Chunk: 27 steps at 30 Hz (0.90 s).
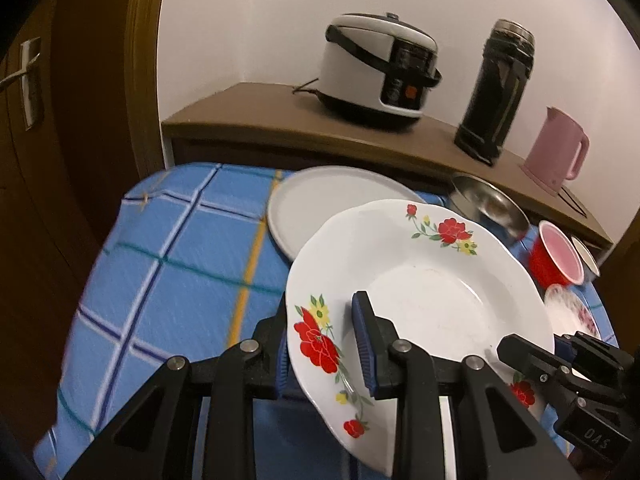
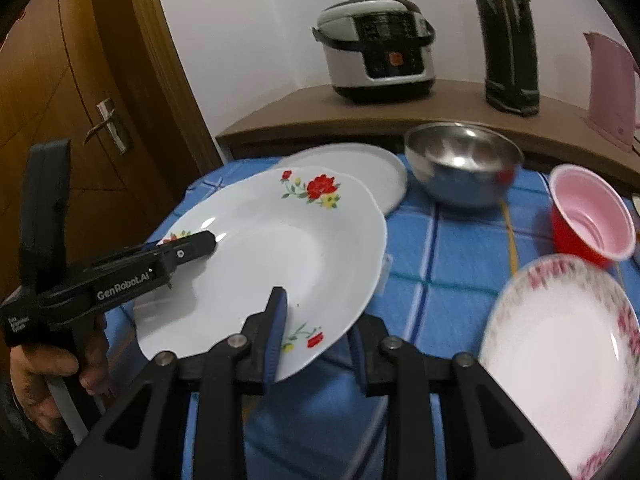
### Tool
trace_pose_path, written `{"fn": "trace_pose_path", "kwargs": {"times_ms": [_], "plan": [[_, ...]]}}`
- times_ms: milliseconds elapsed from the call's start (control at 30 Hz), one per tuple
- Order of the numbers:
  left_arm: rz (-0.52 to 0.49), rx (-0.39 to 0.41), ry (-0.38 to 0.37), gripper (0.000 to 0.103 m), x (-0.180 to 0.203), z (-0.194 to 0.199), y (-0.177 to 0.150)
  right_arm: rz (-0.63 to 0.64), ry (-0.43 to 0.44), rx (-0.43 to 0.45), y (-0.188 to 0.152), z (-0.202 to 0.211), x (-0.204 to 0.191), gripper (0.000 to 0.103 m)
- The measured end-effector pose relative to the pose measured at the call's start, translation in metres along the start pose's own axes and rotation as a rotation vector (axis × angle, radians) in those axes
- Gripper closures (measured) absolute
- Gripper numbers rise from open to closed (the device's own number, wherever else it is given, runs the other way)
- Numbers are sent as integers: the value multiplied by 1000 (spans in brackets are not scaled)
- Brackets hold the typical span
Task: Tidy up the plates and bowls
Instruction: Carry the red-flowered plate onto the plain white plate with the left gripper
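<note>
From where I stand, the whole next move hangs on how the red-flowered plate (image 2: 272, 252) sits relative to the plain grey plate (image 2: 360, 172): the flowered one is tilted and off the blue checked cloth (image 1: 168, 264), with the grey plate lying flat just beyond its far rim, partly hidden behind it, so stacking would seem to mean carrying it forward and away from the person. Both tools have it. The left gripper (image 1: 324, 344) straddles the plate's near-left rim, one finger above the rim and the other underneath, its jaws narrowed and clamped on that edge. The right gripper (image 2: 316, 340) bites the near-right rim the same way, jaws narrowed on the edge, one blue pad on the plate's face. Neither hand is nearer than the other; they share the load from opposite sides, both angled downward across the plate. The plate has no long axis, being round, but it tips with its left side higher in the right wrist view. To the right, well clear, stand the steel bowl (image 2: 460, 164), the red cup (image 2: 588, 216) and a pink-flowered plate (image 2: 560, 344). I judge the plate must be levelled before it settles on the grey one.
</note>
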<state>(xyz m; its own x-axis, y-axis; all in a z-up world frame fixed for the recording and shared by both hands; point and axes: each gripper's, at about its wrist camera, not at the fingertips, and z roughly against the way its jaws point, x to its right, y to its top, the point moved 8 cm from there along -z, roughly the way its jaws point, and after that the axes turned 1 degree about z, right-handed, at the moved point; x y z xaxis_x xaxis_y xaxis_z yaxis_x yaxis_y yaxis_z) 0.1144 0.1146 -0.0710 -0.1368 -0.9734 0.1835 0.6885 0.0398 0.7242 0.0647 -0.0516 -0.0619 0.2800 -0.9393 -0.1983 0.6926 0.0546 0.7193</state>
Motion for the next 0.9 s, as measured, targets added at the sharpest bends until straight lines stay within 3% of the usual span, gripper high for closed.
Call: {"fn": "trace_pose_path", "kwargs": {"times_ms": [467, 900], "plan": [[-37, -4, 23, 72, -19, -69, 57, -55, -36, 12, 52, -68, 21, 74], [-67, -34, 34, 72, -19, -118, 80, -133, -88, -21, 64, -110, 44, 73]]}}
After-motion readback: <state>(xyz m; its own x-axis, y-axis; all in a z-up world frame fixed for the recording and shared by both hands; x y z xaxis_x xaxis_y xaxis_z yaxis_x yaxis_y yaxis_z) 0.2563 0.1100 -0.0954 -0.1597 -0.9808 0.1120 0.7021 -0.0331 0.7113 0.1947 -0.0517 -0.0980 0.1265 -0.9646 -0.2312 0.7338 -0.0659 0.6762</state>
